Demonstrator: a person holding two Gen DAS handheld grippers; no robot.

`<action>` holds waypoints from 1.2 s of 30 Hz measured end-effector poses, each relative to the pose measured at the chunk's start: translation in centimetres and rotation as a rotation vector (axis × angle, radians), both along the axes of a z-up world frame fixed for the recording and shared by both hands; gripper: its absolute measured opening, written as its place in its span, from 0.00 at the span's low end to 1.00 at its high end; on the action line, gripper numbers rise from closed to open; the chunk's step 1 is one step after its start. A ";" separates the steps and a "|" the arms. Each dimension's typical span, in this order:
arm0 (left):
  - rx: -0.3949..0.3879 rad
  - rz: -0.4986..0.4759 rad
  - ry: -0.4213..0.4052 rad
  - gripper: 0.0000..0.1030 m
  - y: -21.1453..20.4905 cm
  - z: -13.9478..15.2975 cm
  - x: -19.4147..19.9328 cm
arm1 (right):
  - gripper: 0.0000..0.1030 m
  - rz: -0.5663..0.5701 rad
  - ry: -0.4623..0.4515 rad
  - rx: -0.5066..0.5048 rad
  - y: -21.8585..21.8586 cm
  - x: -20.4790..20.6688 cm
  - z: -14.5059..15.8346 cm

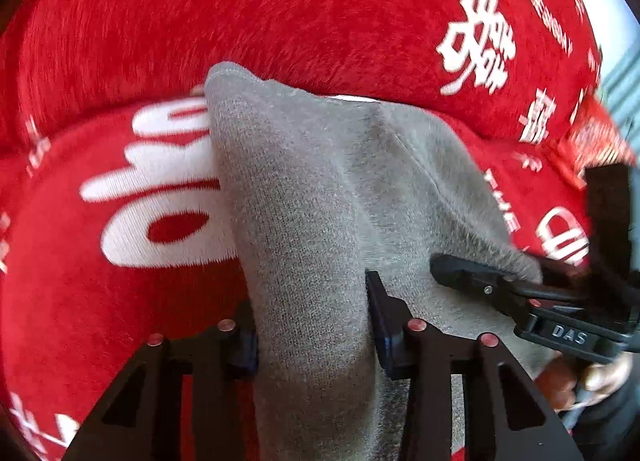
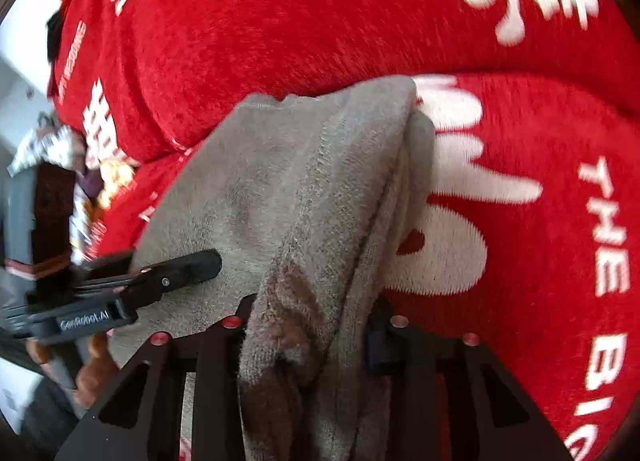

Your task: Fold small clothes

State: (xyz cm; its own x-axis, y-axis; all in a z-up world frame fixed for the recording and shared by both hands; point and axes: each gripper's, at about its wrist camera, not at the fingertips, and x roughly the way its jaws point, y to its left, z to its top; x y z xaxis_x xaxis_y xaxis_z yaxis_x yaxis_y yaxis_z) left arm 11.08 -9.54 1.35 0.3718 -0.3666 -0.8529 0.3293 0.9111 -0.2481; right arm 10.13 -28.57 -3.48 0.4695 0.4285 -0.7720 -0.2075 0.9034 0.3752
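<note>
A small grey knit garment lies on a red plush blanket with white lettering. In the left wrist view my left gripper has a raised fold of the grey cloth filling the gap between its pads, which press on it. My right gripper comes in from the right at the garment's other edge. In the right wrist view the right gripper pinches a bunched, fuzzy fold of the same garment, while the left gripper lies on the cloth at the left. The lower parts of both folds are hidden behind the fingers.
The red blanket fills almost everything and bulges into a thick ridge behind the garment. A person's hand holds the right gripper; another hand holds the left one. Blurred clutter and a pale wall sit at the far left.
</note>
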 end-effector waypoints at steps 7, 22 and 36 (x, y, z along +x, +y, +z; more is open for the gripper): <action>0.018 0.007 -0.038 0.40 0.0 0.9 -0.6 | 0.31 0.012 -0.079 -0.081 1.2 -1.3 2.1; 0.032 0.013 -0.114 0.40 0.8 3.9 -5.4 | 0.31 0.012 -0.151 -0.112 3.0 -5.8 5.4; 0.017 0.008 -0.175 0.40 2.8 6.5 -10.6 | 0.30 -0.002 -0.220 -0.106 4.6 -11.4 7.8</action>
State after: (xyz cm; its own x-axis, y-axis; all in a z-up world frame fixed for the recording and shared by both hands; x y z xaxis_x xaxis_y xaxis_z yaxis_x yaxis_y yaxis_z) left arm 0.53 -6.75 7.83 0.5183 -0.3489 -0.7808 0.3586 0.9175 -0.1719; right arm -1.28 -23.98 4.35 0.6320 0.3492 -0.6918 -0.2719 0.9359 0.2240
